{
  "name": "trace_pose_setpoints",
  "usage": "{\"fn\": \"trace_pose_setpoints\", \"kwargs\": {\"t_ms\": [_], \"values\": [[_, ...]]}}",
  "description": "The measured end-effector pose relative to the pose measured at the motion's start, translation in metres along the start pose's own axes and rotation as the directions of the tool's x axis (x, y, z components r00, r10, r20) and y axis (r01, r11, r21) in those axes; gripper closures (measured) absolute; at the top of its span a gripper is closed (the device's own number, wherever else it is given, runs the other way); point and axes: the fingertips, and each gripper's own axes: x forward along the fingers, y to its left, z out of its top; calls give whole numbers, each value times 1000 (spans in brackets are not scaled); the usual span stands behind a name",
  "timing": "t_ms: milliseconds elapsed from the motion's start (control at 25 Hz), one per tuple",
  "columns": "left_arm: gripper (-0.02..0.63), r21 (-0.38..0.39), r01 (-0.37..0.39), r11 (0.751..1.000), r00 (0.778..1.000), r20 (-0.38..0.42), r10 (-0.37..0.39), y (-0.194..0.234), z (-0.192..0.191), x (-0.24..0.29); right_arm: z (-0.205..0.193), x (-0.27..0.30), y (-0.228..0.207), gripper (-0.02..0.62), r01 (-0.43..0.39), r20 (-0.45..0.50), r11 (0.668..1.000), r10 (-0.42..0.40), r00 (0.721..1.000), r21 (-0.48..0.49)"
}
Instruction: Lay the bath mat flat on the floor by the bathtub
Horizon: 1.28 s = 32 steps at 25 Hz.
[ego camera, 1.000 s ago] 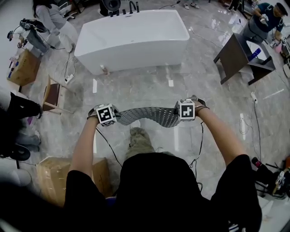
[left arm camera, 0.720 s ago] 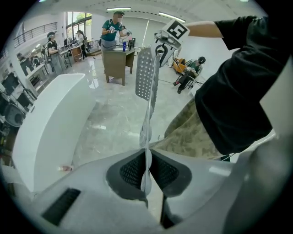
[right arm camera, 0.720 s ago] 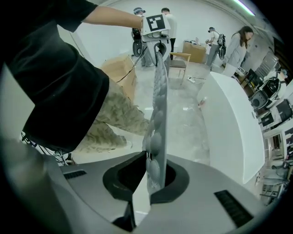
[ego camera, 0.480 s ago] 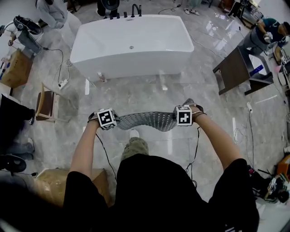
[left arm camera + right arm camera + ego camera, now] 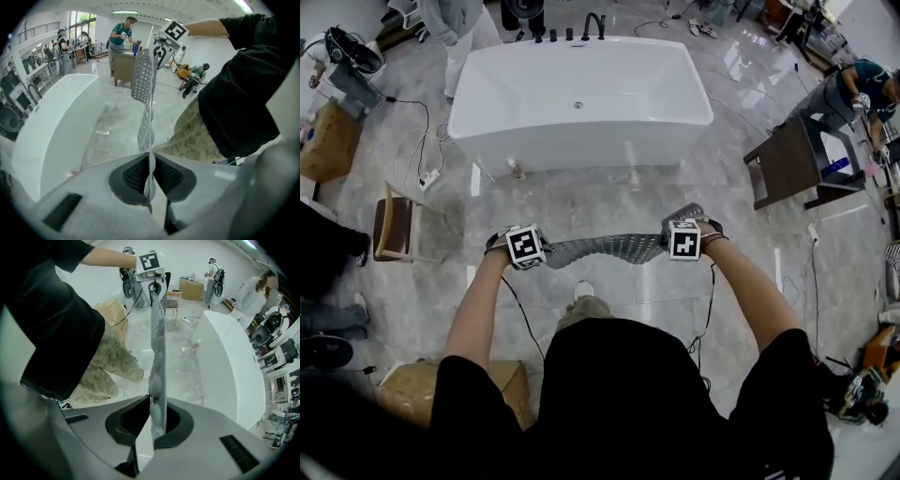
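A grey perforated bath mat (image 5: 605, 248) hangs stretched in the air between my two grippers, above the marble floor and well short of the white bathtub (image 5: 579, 98). My left gripper (image 5: 539, 248) is shut on the mat's left end, its pads (image 5: 136, 176) pressing the mat (image 5: 145, 93) edge-on. My right gripper (image 5: 667, 242) is shut on the right end, where the mat (image 5: 158, 343) runs up from between the jaws. The tub (image 5: 51, 122) lies to the left in the left gripper view, and the tub (image 5: 229, 366) lies to the right in the right gripper view.
A dark side table (image 5: 792, 164) stands right of the tub, a small wooden stool (image 5: 394, 225) to the left. Cardboard boxes (image 5: 441, 394) sit behind my left side. Cables (image 5: 427, 141) trail on the floor. People stand around the room's edges.
I have stepped closer to the bathtub, which sits lower and larger in the head view. The mat between the grippers is pulled flatter, with less sag. Both grips are unchanged.
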Motion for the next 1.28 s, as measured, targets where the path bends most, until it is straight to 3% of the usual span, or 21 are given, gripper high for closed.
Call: {"fn": "trace_pose_setpoints", "kwargs": {"t_ms": [480,840,1280], "values": [[575,5,23,1000,999,37,-23,56,-22,-7,24,7,-53,571,17,-32,998,-16,999,61],[576,7,-15,1000,999,44,15,85,-14,-8,17,7,-97,571,46,-56,999,-45,997,7],[575,-54,-50,997,999,4,50,165,-7,21,-6,50,-187,571,-17,21,1000,17,1000,9]]}}
